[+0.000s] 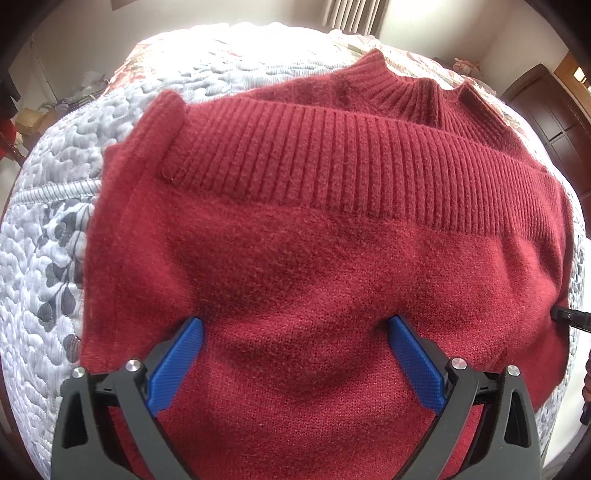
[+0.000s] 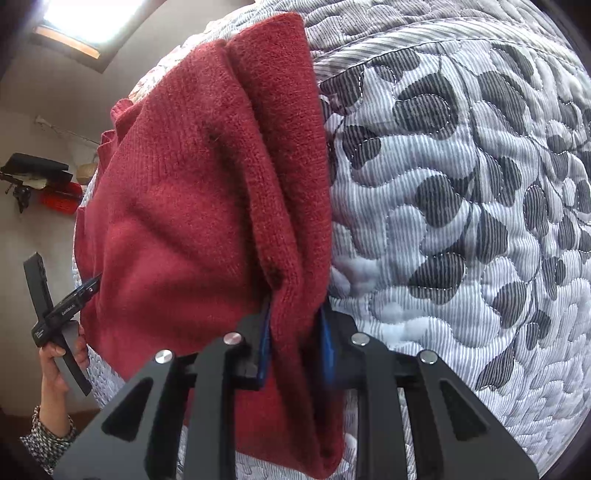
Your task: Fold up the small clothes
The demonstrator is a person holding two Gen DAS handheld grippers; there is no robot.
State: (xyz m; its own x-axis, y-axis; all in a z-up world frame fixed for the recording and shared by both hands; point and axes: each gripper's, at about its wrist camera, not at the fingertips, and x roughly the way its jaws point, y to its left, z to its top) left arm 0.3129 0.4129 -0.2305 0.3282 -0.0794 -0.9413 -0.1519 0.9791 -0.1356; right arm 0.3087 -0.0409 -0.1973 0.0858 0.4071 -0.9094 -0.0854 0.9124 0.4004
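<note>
Red sweater (image 1: 314,229) on quilted bed (image 2: 461,184), hem doubled toward collar, mid-fold; left tool (image 1: 295,332) spread above knit, right tool (image 2: 295,325) pinching side edge; next, likely carrying that edge across.

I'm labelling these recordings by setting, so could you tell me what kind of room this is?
Most likely a bedroom: the red sweater lies on a quilted bedspread, with curtains and a dark wooden cabinet behind.
</note>
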